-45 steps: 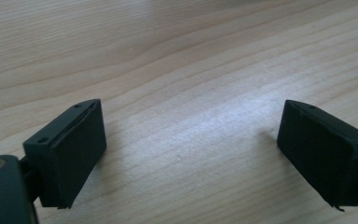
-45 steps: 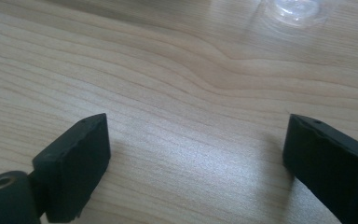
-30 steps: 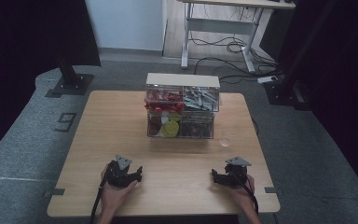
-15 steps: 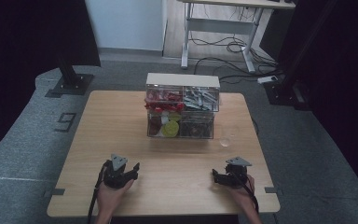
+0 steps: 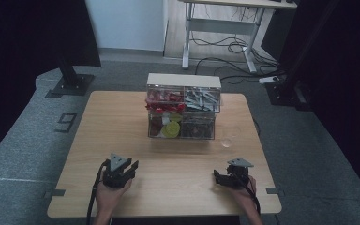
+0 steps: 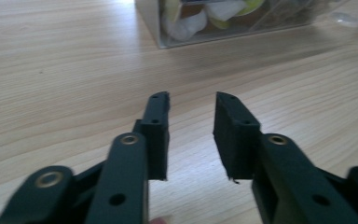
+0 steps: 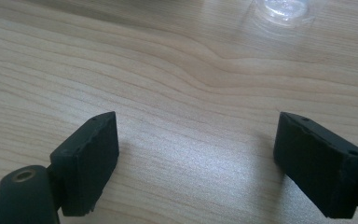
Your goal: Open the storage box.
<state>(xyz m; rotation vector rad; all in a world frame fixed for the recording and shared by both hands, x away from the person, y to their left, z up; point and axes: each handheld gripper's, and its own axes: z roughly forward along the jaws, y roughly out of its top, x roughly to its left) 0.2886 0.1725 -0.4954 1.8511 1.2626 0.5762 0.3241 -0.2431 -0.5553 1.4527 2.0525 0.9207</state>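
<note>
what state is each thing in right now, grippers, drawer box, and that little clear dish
left gripper: jaws part open with nothing between them, have just been closing
right gripper: jaws wide open, empty
clear drawer box: upright, drawers shut, full of small parts
small clear dish: flat on the table, looks empty

We see a clear plastic drawer box (image 5: pixel 183 107) mid-table (image 5: pixel 108 122), a small clear round lid (image 5: pixel 226 142) lying right of it, nearer us.

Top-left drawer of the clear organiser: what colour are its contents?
Red, in the top-left drawer; the high view shows it best.
</note>
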